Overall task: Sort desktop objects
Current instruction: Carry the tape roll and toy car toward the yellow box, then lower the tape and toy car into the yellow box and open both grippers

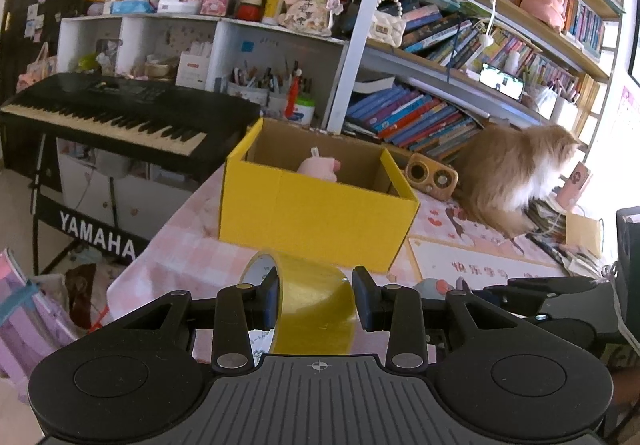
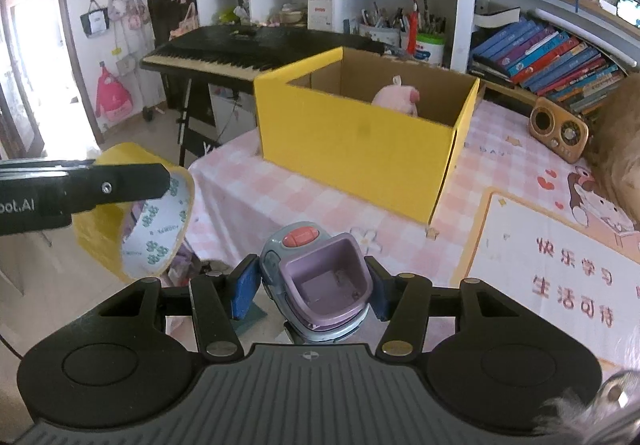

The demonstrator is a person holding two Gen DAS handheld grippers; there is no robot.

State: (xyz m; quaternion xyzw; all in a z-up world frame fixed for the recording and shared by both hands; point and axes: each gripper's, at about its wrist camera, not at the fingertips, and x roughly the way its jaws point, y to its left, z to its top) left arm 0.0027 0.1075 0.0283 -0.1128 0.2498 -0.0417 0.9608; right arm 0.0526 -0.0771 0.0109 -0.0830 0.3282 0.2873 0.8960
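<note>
Our left tongs (image 1: 315, 299) clamp the tape roll (image 1: 312, 309), right tongs (image 2: 312, 285) clamp a toy (image 2: 320, 277); the yellow box (image 2: 360, 141) holds a pink plush (image 2: 394, 97).

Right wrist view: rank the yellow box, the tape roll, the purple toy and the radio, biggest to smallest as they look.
1. Yellow box
2. Tape roll and purple toy: look alike, both close to the camera, so unranked
3. Radio
</note>
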